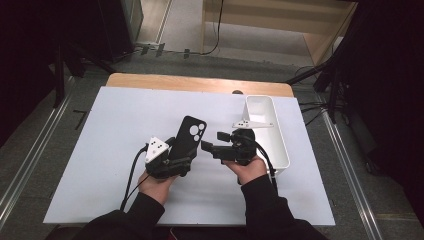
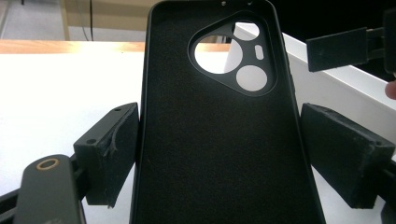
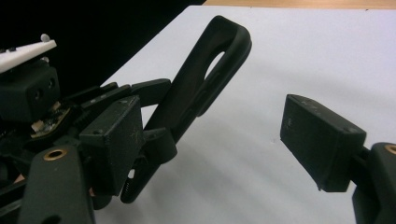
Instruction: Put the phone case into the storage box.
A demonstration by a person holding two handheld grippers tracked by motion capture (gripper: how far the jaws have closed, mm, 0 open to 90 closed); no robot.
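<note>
You are working over the white counter, which is carrying a white rectangular bin at its right edge. Left of that bin, your left gripper is clamping a black phone case by its lower long edges; the case is tilting up off the counter, camera cutout farthest from you, soft inner face toward the gripper's camera. Between the case and the bin, your right gripper is sitting with its jaws spread apart, holding nothing, pointing toward the case. In the right gripper view the case is showing edge-on.
</note>
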